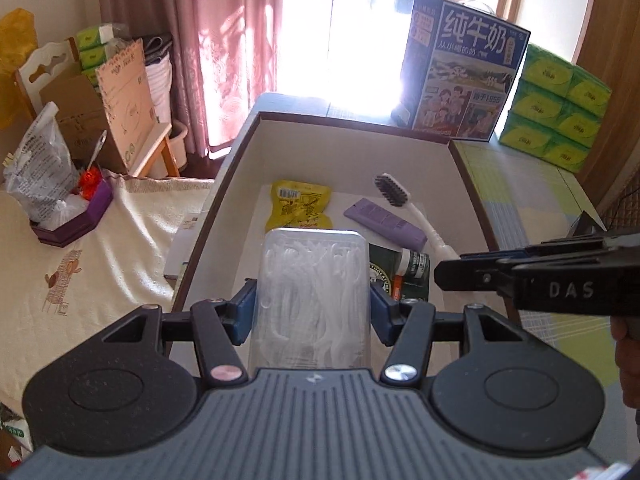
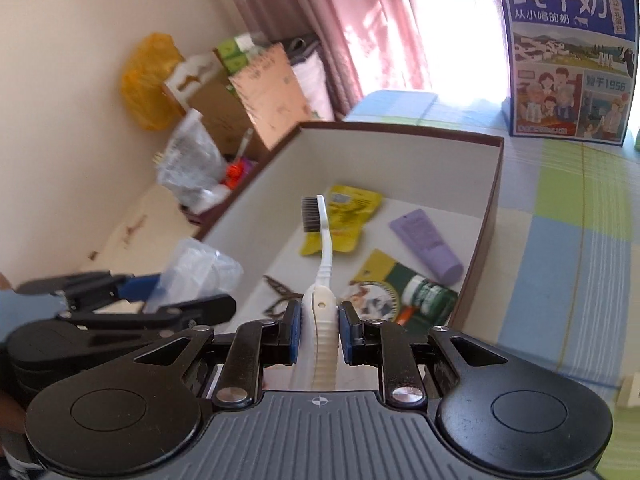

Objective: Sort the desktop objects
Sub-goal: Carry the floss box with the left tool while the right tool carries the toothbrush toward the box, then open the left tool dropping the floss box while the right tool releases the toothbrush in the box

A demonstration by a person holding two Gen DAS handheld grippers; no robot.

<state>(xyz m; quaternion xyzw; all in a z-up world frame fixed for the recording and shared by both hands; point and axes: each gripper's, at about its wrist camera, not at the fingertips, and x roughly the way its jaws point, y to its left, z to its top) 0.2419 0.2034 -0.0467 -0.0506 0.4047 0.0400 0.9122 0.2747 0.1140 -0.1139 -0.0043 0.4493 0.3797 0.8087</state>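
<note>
Jaws grip floss box [image 1: 312,300] and toothbrush [image 2: 324,276].

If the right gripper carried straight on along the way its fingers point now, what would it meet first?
Probably the yellow packet on the floor of the open box. The right gripper is shut on the toothbrush, whose bristled head leads and hangs over that packet. Depth is hard to judge here.

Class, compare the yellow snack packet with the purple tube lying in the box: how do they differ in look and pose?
The yellow snack packet is flat, crinkled and printed with pictures; the purple tube is smooth, rounded and almost plain. The packet is squarish, the tube long and narrow. The packet lies near the middle of the box, the tube slanted by its right wall. Both rest loose on the floor, ungripped.
</note>
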